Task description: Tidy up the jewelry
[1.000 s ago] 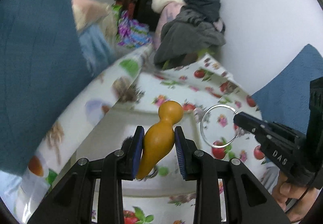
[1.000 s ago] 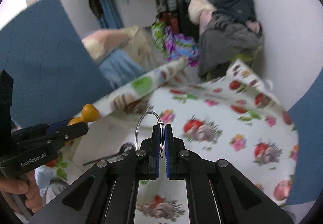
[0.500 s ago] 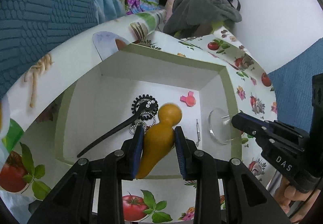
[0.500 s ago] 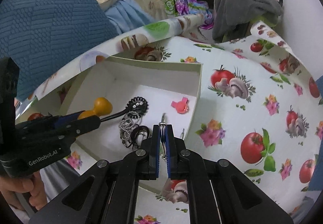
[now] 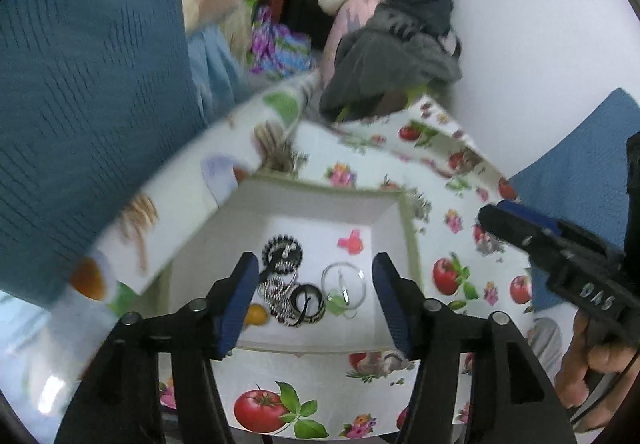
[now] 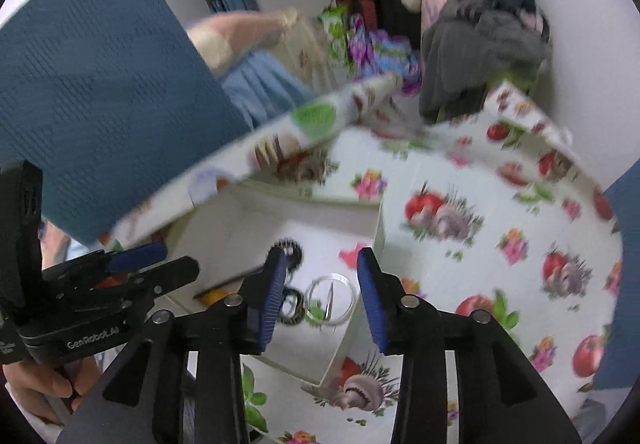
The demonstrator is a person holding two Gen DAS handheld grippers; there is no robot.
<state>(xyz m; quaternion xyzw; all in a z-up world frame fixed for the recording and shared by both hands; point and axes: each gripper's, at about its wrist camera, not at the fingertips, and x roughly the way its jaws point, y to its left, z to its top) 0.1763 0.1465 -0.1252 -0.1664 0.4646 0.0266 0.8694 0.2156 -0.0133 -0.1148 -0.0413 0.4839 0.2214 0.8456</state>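
Note:
A shallow white box [image 5: 392, 236] [image 6: 378, 220] rests on the fruit-print tablecloth. In it lie a clear bangle [image 5: 344, 286] [image 6: 331, 300], a yellow pear-shaped piece [image 5: 256, 314] [image 6: 210, 296], a black-and-white bracelet [image 5: 307, 303], a beaded chain [image 5: 280, 294], a black toothed hair clip [image 5: 282, 252] [image 6: 289, 248] and a pink clip [image 5: 350, 242] [image 6: 350, 256]. My left gripper [image 5: 314, 300] hovers over the box, jaws opening, nothing between them. My right gripper [image 6: 322, 300] hangs above the bangle, jaws also opening, with nothing held.
The tablecloth [image 6: 480, 244] covers the table; its far left flap is folded up. A blue chair back [image 5: 80, 84] stands at the left. A heap of clothes [image 5: 392, 44] sits beyond the table. A person's hand [image 6: 36, 384] holds the left gripper's handle.
My left gripper let go of the yellow piece, which now lies in the box. My right gripper released the clear bangle into the box. Both pairs of jaws opened, and both views tilted up.

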